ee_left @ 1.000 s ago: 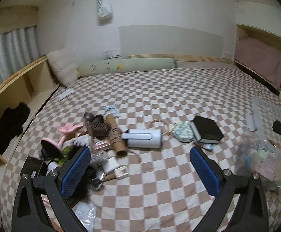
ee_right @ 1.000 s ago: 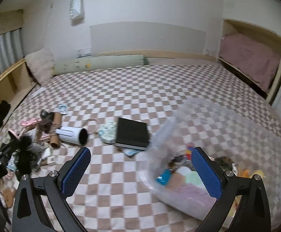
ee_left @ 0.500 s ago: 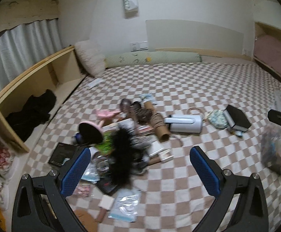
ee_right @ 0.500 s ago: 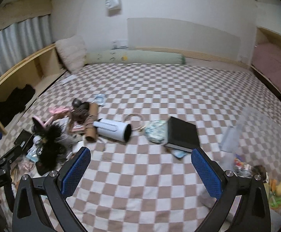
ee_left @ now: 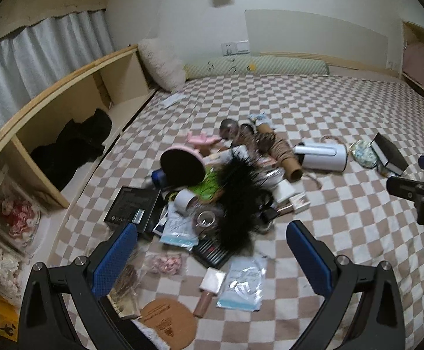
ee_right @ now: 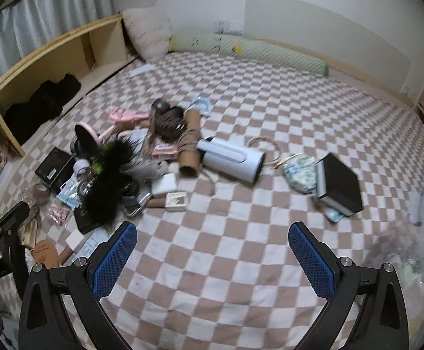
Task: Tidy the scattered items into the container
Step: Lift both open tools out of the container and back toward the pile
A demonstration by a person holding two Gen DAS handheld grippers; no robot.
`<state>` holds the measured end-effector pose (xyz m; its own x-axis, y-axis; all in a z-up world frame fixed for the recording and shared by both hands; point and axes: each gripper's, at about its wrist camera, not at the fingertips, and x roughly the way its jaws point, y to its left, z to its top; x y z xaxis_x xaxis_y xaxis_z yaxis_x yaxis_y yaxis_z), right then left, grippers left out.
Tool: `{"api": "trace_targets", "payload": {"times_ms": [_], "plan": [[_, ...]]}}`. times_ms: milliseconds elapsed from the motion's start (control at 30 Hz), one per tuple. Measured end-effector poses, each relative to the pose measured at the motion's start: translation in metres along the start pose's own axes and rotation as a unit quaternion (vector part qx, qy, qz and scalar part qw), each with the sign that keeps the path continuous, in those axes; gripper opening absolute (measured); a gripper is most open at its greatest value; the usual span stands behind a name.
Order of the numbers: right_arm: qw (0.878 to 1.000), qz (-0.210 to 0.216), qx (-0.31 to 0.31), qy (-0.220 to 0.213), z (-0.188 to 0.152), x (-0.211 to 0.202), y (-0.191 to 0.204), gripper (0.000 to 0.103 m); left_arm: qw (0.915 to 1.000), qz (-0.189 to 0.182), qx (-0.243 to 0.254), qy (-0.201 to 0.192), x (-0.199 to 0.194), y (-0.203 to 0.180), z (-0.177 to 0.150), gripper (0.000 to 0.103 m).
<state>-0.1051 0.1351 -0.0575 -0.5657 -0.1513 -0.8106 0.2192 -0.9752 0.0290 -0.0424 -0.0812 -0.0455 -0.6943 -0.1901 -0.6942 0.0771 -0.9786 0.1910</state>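
Note:
A heap of scattered items lies on the checkered bed: a black feather piece (ee_left: pixel 238 204) (ee_right: pixel 107 186), a white cylinder device (ee_left: pixel 322 153) (ee_right: pixel 232 157), a cardboard tube (ee_left: pixel 284 157) (ee_right: pixel 190 151), a black box (ee_left: pixel 388 153) (ee_right: pixel 340 183), a pink mirror (ee_left: pixel 182 166) and plastic packets (ee_left: pixel 241 283). My left gripper (ee_left: pixel 212 256) is open and empty above the near edge of the heap. My right gripper (ee_right: pixel 212 256) is open and empty over bare bedding. The clear plastic container (ee_right: pixel 413 250) shows blurred at the right edge.
A wooden shelf (ee_left: pixel 66 110) with black clothing runs along the left side. A long green bolster (ee_left: pixel 255 67) and a white pillow (ee_left: pixel 162 64) lie at the far wall. A cork coaster (ee_left: pixel 168 320) lies near the front.
Both grippers have swung left, from the container side toward the heap. The container has slid almost out of the right wrist view. Both stayed open.

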Motion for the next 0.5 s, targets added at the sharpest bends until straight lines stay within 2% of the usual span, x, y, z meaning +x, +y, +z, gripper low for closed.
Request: {"api": "trace_targets", "payload": {"times_ms": [500], "plan": [[0.995, 0.049, -0.039, 0.075, -0.018, 0.065, 0.065, 0.103, 0.9972, 0.0, -0.025, 0.071, 0.041, 0.046, -0.042, 0.103]]}}
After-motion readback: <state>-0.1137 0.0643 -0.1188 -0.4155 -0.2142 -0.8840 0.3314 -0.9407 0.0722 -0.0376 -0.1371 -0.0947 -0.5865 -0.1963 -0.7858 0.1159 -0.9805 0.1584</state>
